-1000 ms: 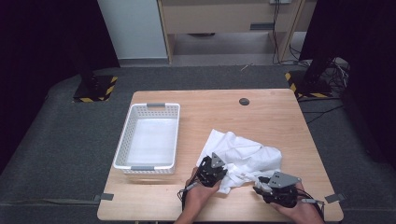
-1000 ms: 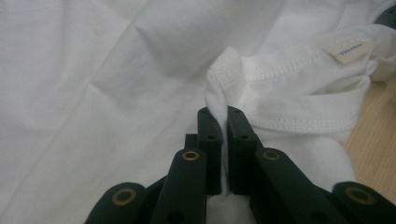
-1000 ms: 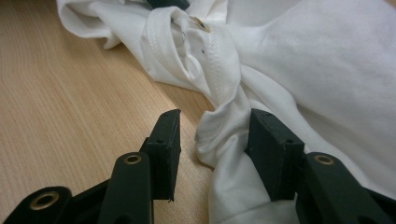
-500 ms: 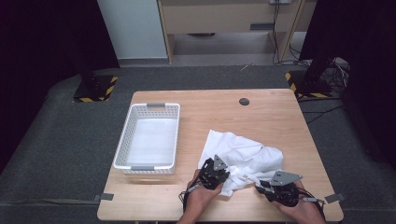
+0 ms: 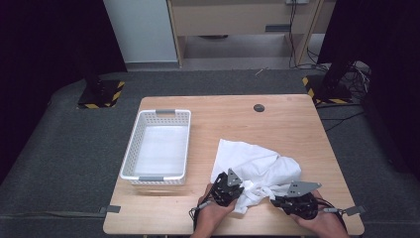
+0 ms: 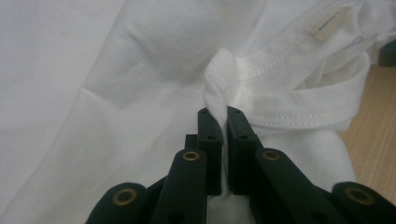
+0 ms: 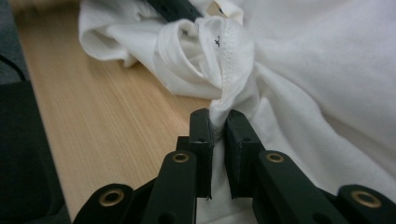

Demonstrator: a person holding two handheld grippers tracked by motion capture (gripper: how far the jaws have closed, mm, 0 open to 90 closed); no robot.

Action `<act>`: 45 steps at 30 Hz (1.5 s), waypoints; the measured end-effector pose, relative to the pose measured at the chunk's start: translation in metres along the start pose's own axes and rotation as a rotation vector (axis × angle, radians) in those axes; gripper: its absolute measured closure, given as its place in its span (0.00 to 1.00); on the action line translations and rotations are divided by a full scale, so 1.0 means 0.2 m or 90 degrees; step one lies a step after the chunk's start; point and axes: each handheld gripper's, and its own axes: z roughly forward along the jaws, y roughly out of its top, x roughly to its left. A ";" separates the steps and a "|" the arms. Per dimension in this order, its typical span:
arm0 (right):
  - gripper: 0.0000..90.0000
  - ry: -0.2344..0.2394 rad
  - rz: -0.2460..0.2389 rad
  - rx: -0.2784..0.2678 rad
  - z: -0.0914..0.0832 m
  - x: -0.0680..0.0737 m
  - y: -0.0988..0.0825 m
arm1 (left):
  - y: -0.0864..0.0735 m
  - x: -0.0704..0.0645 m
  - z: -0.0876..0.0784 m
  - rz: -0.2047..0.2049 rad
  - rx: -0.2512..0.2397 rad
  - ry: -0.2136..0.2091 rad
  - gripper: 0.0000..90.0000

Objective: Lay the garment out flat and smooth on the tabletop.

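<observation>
A crumpled white T-shirt (image 5: 257, 166) lies on the near right part of the wooden table (image 5: 277, 121). My left gripper (image 5: 236, 187) sits at the shirt's near left edge, shut on a bunched fold of the white T-shirt (image 6: 219, 88) beside the stitched collar band and its label. My right gripper (image 5: 274, 200) is at the shirt's near right edge; its jaws have just been closing and now pinch a twisted hem of the white T-shirt (image 7: 229, 88). Both hands rest low over the table's front edge.
A white plastic basket (image 5: 157, 146) with a white lining stands on the table's left half. A small dark round cap (image 5: 258, 107) sits in the tabletop at the far side. Bare wood (image 7: 107, 121) runs left of the shirt in the right gripper view.
My right gripper has edged left into the shirt's near edge and closed on its hem. The left gripper and the shirt's bulk have stayed put.
</observation>
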 end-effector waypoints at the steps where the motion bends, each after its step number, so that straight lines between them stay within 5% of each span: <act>1: 0.91 0.006 -0.001 -0.005 -0.01 0.00 0.01 | 0.00 0.00 -0.01 0.000 -0.001 -0.001 0.97; 9: 0.91 0.021 0.024 -0.071 -0.11 -0.04 0.02 | 0.07 -0.03 -0.16 0.007 -0.074 -0.010 0.97; 23: 0.91 0.059 0.074 -0.156 -0.19 -0.09 0.04 | 0.17 0.02 -0.25 -0.010 -0.163 0.039 0.97; 26: 0.91 0.051 0.099 -0.173 -0.19 -0.12 0.04 | 0.21 0.06 -0.20 -0.011 -0.149 0.053 0.97; 32: 0.91 0.006 0.154 -0.154 -0.14 -0.18 0.01 | 0.22 0.15 -0.01 -0.011 -0.072 0.076 0.97; 37: 0.88 -0.017 0.154 -0.141 -0.12 -0.20 0.00 | 0.20 0.18 0.10 -0.012 -0.029 0.085 0.97; 40: 0.83 -0.068 0.153 -0.126 -0.09 -0.22 -0.01 | 0.18 0.21 0.14 -0.019 -0.002 0.093 0.97; 45: 0.77 -0.118 0.149 -0.105 -0.08 -0.25 -0.04 | 0.16 0.24 0.15 -0.042 -0.009 0.077 0.97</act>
